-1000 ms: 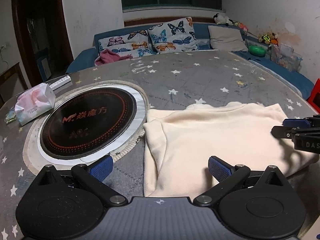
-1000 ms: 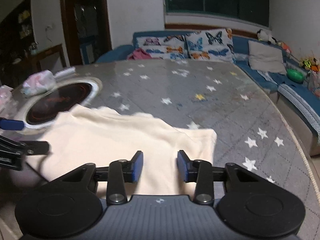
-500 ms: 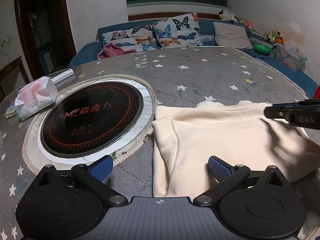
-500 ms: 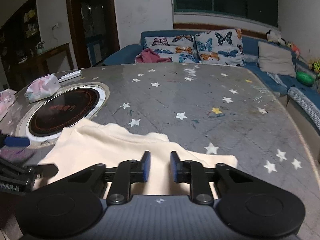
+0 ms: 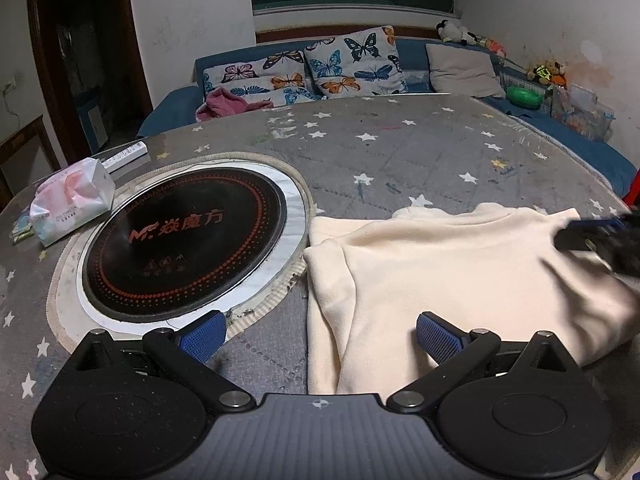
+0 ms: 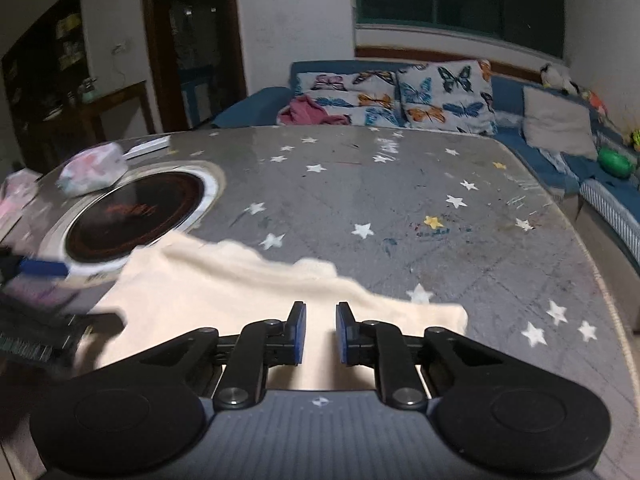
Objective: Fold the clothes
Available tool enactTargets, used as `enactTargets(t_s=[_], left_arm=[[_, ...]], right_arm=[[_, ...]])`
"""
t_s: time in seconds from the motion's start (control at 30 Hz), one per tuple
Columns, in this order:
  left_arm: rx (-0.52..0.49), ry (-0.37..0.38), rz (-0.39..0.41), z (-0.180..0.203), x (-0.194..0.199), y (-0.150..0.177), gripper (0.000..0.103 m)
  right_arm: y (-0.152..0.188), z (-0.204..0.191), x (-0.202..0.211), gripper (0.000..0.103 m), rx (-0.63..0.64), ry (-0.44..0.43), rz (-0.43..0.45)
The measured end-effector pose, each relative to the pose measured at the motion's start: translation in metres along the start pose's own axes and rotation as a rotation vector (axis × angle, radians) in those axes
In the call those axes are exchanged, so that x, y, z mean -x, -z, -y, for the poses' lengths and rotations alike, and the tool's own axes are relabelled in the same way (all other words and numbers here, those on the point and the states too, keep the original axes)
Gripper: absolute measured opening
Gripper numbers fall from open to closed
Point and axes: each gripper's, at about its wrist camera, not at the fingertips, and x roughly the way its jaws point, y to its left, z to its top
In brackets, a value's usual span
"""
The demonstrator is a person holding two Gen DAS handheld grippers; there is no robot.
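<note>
Garment [image 5: 460,276]: cream, lying on the table at centre right of the left wrist view, just right of the hob; left edge doubled over in a long fold; in the right wrist view it spreads across the lower centre [image 6: 240,296], far edge wavy, one corner pointing to the right
Left gripper [image 5: 320,334]: bottom of its own view, jaws wide apart; nothing between the blue pads; left pad [image 5: 204,334] over the hob's rim, right pad [image 5: 438,340] over the garment; whether they touch cannot be told; seen blurred at the left edge of the right wrist view [image 6: 36,280]
Right gripper [image 6: 321,332]: bottom centre of its view, pads drawn close with a narrow gap; cream cloth shows in and behind the gap; a grip on it cannot be told; in the left wrist view it is a dark blur at the right edge [image 5: 600,240], over the garment's far right part
Table [image 5: 400,152]: grey cover with white stars, fills the middle of both views
Hob [image 5: 184,240]: round, black, red ring and lettering, left of centre
Tissue pack [image 5: 70,200]: left edge, beside the hob
Sofa [image 5: 592,140]: blue, behind the table; butterfly cushions [image 5: 352,64] at upper centre
</note>
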Motion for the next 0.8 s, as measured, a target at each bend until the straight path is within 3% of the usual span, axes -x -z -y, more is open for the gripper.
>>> enactTargets(t_s=[0.17,0.37,0.8], left_arm=[[-0.018,0.016,0.009,0.004,0.008,0.004,0.103],[-0.048,0.018,-0.007,0.011,0.005,0.014,0.103],[-0.040,0.022,-0.003,0.004,0.012,0.013,0.103]], right_arm=[[0.025,-0.007,0.036,0.016,0.044,-0.006,0.009],[0.046,-0.006,0.044,0.016,0.056,0.024,-0.013],[0.040,-0.023,0.048,0.016,0.100,-0.002,0.010]])
